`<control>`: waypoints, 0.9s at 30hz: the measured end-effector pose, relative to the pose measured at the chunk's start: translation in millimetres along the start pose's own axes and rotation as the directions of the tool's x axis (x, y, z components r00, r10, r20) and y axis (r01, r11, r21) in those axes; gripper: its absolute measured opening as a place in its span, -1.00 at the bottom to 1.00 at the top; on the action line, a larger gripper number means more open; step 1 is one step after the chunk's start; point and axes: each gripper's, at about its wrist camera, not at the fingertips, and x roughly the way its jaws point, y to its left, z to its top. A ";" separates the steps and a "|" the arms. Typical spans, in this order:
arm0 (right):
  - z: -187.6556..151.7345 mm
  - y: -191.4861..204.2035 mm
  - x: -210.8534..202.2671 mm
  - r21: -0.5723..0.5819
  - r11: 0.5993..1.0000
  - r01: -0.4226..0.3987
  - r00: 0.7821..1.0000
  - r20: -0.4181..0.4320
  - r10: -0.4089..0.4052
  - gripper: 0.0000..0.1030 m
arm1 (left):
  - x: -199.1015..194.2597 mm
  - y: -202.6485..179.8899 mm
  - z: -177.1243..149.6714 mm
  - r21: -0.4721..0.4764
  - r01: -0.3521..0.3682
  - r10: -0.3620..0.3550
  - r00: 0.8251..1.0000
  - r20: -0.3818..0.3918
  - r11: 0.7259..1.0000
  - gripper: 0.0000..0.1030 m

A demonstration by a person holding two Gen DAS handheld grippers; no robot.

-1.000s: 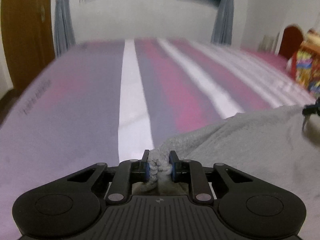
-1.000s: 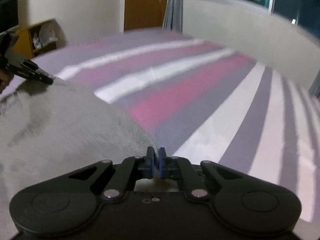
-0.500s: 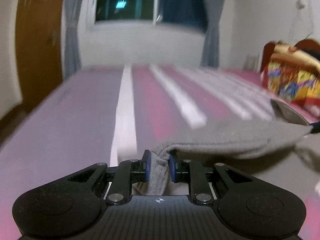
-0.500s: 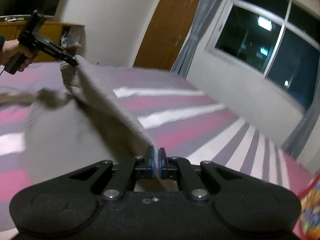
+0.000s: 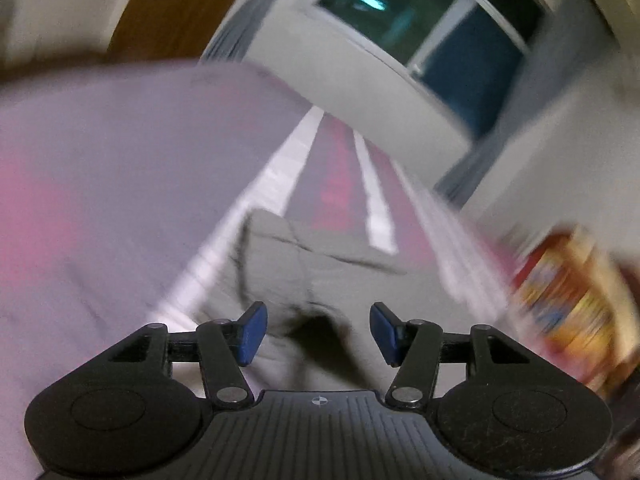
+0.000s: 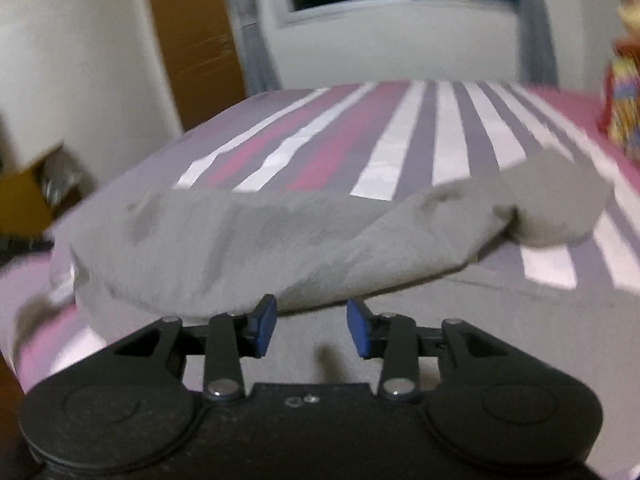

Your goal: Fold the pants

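Both your grippers have let go of the grey pants since a moment ago. Left wrist view: your left gripper [image 5: 318,334] holds its fingers spread, the pants [image 5: 304,276] lying on the striped bed [image 5: 100,184] ahead. Right wrist view: your right gripper [image 6: 311,326] has its fingers spread too, with the pants [image 6: 256,248] heaped on the bed [image 6: 452,132] just beyond them.

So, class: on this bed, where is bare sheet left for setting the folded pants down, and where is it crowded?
Bare striped bedsheet runs from the far edge of the grey pants to the wall under the window. A narrower bare strip lies right of the pants, toward the colourful object. The near side is crowded: the pants lie bunched just ahead of both grippers' open jaws.
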 end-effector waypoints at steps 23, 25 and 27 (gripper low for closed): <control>-11.5 -14.3 -4.5 0.224 0.974 -0.026 0.998 0.070 0.011 -0.81 | 28.1 -33.2 -1.2 0.049 -0.004 0.007 0.997 -0.072 0.999 -0.61; -34.5 -12.4 -7.1 0.212 0.977 -0.023 0.999 0.040 0.014 -0.80 | 34.7 -24.2 -16.3 0.093 -0.082 0.096 0.982 -0.160 0.992 -0.61; -59.7 -16.3 10.8 0.220 0.975 0.026 0.997 -0.073 -0.010 -0.76 | 43.0 -15.7 -28.4 0.087 -0.112 0.128 0.970 -0.207 0.990 -0.61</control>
